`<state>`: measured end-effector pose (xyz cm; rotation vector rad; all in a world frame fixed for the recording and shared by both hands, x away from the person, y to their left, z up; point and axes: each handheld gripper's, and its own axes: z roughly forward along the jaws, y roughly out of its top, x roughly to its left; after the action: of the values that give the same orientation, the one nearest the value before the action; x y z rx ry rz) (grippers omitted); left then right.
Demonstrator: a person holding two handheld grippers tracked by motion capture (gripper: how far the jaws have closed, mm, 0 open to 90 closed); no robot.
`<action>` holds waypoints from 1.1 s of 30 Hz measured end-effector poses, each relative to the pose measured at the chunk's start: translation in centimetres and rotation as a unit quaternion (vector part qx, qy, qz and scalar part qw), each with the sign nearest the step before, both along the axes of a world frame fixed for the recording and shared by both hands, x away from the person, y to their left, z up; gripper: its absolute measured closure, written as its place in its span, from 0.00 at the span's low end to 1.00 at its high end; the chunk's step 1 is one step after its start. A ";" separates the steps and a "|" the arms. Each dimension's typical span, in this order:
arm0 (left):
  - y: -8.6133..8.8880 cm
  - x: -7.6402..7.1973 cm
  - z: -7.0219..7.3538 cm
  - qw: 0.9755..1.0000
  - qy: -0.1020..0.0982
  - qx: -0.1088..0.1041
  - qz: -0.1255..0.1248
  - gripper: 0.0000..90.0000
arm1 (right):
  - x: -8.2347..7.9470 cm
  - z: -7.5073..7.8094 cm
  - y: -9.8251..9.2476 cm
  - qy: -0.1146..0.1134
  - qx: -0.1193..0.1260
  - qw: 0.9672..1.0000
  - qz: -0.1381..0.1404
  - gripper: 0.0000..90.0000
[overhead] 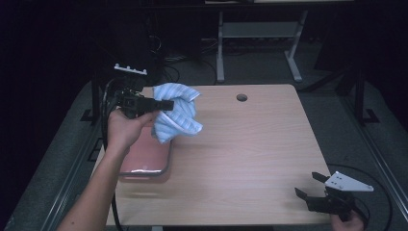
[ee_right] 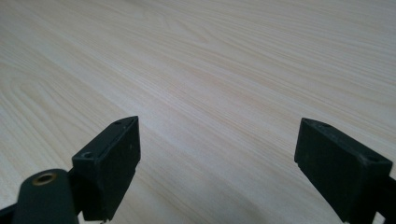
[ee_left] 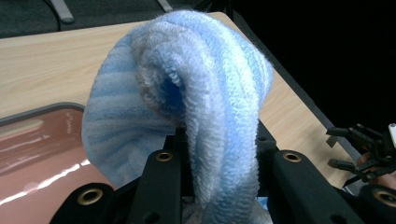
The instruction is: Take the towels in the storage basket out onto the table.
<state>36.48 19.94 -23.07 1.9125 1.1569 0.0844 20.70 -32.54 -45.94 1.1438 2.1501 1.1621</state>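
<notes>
The left gripper [overhead: 166, 104] is clamped on a bunched blue striped towel [overhead: 176, 111], held clear of the table [overhead: 250, 144] so it hangs free beside the pink tray [overhead: 146, 156]. The right gripper [overhead: 308, 185] rests at the near corner, jaws apart, holding nothing.

The towel [overhead: 176, 111] is a light blue terry cloth with paler stripes and a white edge. It hangs bunched and crumpled, lifted clear of the table near the far left corner, above the far end of a pink tray. One fold is clamped between two black jaws, and the rest droops down and to the right in loose folds. From close up, the towel [ee_left: 201, 93] bulges into a rounded hump with a looped, fuzzy pile.
</notes>
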 end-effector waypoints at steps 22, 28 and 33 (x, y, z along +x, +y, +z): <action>-5.3 1.1 -1.2 0.999 0.005 0.000 -0.048 0.79 | 0.1 0.1 -0.1 -0.005 -0.003 1.000 0.001 0.15; -6.4 1.5 -2.4 0.998 0.013 -0.002 -0.057 0.79 | 0.0 0.1 0.0 -0.006 -0.002 1.000 0.002 0.15; -7.6 1.9 -3.3 0.998 0.018 0.000 -0.060 0.79 | 0.0 0.2 -0.1 -0.007 -0.002 1.000 0.003 0.15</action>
<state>38.37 12.39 -26.42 1.9867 1.0629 -0.0166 20.67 -32.63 -45.78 1.1264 2.1459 1.1637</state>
